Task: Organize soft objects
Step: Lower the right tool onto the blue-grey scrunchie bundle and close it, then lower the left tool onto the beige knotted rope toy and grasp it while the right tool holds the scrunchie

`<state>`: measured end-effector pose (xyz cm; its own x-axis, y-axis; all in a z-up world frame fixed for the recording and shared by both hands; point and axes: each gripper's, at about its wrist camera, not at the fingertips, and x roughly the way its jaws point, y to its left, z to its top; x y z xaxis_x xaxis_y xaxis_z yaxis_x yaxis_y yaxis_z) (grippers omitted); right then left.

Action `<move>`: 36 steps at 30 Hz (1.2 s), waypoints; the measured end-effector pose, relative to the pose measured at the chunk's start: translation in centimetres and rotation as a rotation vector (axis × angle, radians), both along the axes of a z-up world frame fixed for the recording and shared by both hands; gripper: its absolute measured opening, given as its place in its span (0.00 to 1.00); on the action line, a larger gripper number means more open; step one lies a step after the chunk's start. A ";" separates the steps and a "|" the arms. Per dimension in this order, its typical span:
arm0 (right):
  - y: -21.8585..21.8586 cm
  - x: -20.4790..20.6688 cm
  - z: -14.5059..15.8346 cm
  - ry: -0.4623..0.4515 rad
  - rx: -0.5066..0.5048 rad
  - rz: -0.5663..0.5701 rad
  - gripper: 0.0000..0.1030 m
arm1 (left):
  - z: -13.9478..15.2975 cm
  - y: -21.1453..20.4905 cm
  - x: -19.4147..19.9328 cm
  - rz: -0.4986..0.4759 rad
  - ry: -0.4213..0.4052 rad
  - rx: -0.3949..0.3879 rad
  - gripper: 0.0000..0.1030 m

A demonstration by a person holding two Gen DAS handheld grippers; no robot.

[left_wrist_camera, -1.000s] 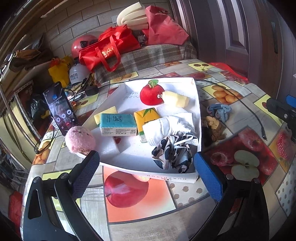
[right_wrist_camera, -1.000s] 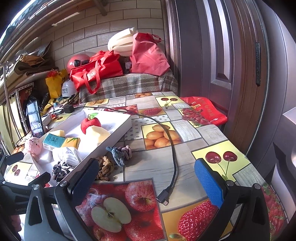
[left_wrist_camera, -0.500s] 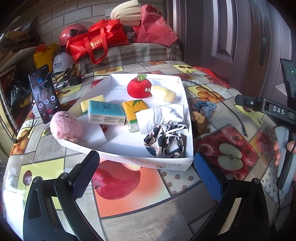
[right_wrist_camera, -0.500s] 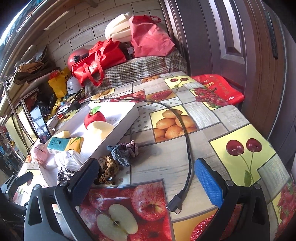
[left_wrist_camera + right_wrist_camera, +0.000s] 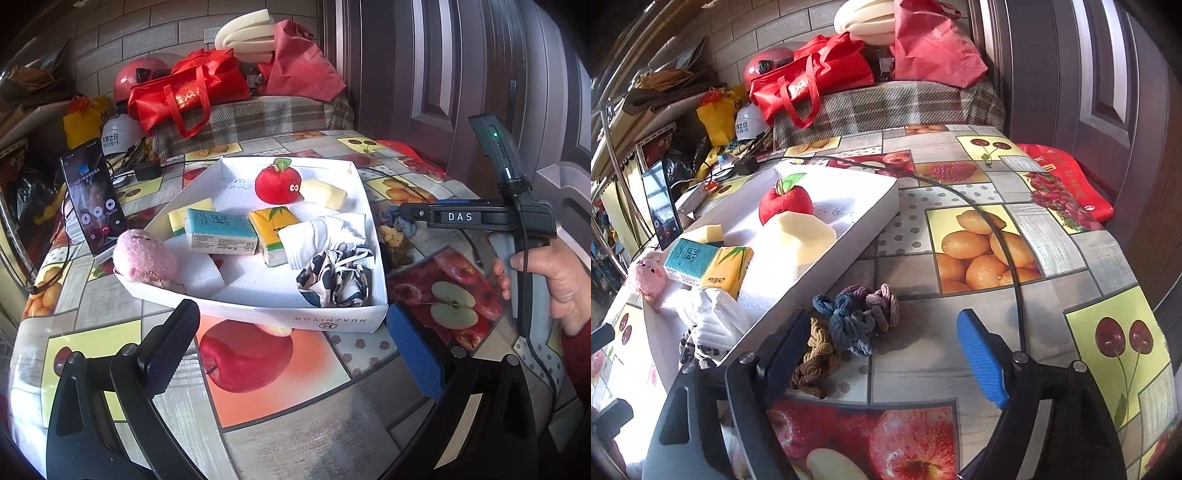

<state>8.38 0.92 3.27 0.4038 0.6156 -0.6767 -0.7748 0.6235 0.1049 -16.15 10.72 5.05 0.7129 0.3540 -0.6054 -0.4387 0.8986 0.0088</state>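
A white box [image 5: 332,323] [image 5: 846,236] on the table holds a red plush apple [image 5: 277,184], foam pieces, tissue packs [image 5: 219,236], a white cloth [image 5: 325,236], a spotted cloth [image 5: 336,280] and a pink plush [image 5: 144,256] on its left rim. A blue-grey knitted scrunchie [image 5: 857,317] and a brown one [image 5: 814,360] lie on the table right of the box. My right gripper [image 5: 886,356] is open just in front of them, touching nothing. My left gripper [image 5: 295,345] is open and empty before the box's near wall.
A black cable [image 5: 1004,251] runs across the table right of the scrunchies. A phone [image 5: 92,199] stands left of the box. Red bags [image 5: 188,92] and helmets sit on a plaid-covered bench behind. A door is to the right.
The right gripper has moved forward and down toward the scrunchies beside the box. The left gripper has swung its view so the right gripper and hand now show at the right.
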 end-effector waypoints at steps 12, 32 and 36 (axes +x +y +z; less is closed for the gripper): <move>-1.6 0.8 -0.4 0.007 0.010 -0.030 0.24 | 1.7 -2.2 5.0 -0.165 0.009 0.026 0.94; -13.5 0.7 3.1 -0.027 0.261 -0.249 0.25 | -3.6 -6.2 19.6 -0.316 0.246 -0.051 0.94; -13.4 0.7 2.6 -0.010 0.266 -0.241 0.25 | -4.3 -7.3 19.7 -0.318 0.258 0.014 0.94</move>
